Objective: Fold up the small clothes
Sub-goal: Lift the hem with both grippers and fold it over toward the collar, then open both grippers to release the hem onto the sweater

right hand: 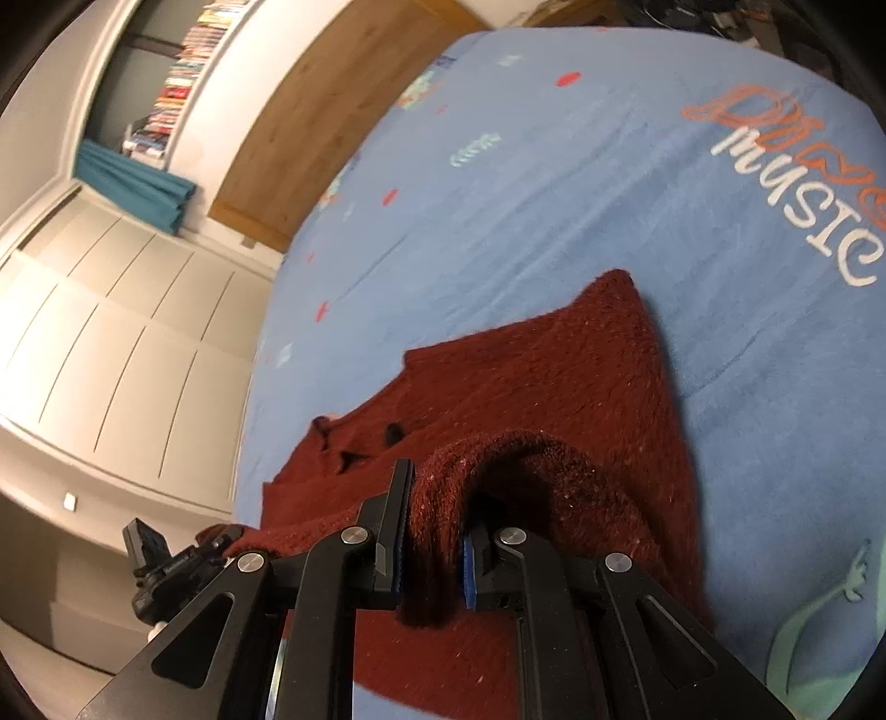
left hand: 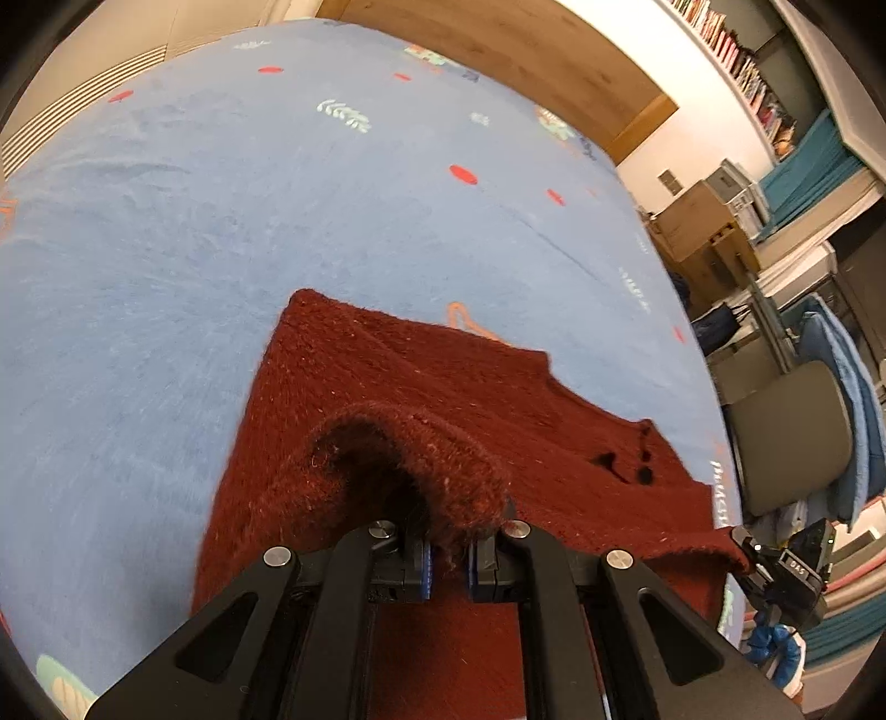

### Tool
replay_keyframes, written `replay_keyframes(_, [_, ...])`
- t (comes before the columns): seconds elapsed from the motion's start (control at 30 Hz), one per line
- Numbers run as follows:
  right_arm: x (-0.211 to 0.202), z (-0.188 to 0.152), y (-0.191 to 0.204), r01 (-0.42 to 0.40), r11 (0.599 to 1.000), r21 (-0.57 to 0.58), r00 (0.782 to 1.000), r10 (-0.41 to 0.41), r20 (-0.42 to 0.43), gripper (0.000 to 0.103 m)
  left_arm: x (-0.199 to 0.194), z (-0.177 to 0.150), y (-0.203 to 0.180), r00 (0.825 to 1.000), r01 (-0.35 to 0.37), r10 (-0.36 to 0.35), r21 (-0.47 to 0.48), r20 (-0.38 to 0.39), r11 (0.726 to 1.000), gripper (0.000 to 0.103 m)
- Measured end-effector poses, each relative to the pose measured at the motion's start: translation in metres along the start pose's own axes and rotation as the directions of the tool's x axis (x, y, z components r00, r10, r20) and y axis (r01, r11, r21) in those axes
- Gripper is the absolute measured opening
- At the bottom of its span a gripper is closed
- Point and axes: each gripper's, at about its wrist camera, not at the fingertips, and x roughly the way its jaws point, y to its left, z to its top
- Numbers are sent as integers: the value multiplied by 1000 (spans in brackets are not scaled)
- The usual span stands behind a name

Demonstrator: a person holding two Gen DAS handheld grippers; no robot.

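Note:
A dark red knitted sweater (left hand: 421,376) lies on a blue printed blanket (left hand: 166,249); it also shows in the right wrist view (right hand: 554,376). My left gripper (left hand: 449,559) is shut on a bunched edge of the sweater, lifted above the flat part. My right gripper (right hand: 432,559) is shut on another bunched edge of the sweater, also lifted. The right gripper shows at the far right of the left wrist view (left hand: 775,565), holding the sweater's other corner. The left gripper shows at the lower left of the right wrist view (right hand: 171,559).
The blue blanket (right hand: 554,166) covers a bed with a wooden headboard (left hand: 526,50). Beside the bed stand cardboard boxes (left hand: 698,232), a grey chair (left hand: 792,437) and a bookshelf (left hand: 736,61). White cabinet doors (right hand: 111,332) show in the right wrist view.

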Motion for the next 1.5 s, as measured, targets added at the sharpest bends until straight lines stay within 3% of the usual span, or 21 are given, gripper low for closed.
replay_keyframes(0.2, [20,6,-13,42,998,38,999,-42,-19,20,22,8,12,999,-25,23,-41,-47,999,11])
replay_keyframes(0.3, [23,8,-17,40,997,69,999,-39,-14,26,21,13,19,999,-1,-3,-82,-48,997,22])
replay_keyframes(0.37, [25,11,-18,41,996,80,999,-41,-10,30,14,17,23,999,9,-13,-106,-34,994,32])
replay_keyframes(0.47, [24,15,-18,40,994,99,999,-40,-4,37,2,26,29,999,30,-32,-142,-14,989,36])
replay_keyframes(0.57, [19,21,-17,59,992,114,998,-62,27,55,-13,33,31,1000,6,-5,-140,10,990,42])
replay_keyframes(0.7, [-3,35,-15,61,988,142,993,-74,92,57,-40,41,31,998,-6,13,-126,58,992,42])
replay_keyframes(0.9, [-35,43,16,112,994,10,983,-112,143,57,-68,40,11,990,-58,64,-46,127,997,43])
replay_keyframes(1.07, [-20,29,43,157,981,-114,983,-143,118,57,-54,18,-14,990,-88,81,52,116,995,44])
replay_keyframes(1.3, [45,-5,67,287,882,-373,955,-294,41,57,2,-10,-36,983,-174,157,204,93,963,44])
replay_keyframes(1.43, [73,-17,59,321,843,-432,936,-351,11,57,37,-20,-28,969,-248,239,236,67,940,44])
replay_keyframes(1.5, [79,-19,49,347,827,-443,923,-385,4,55,43,-21,-18,968,-251,243,225,62,941,44])
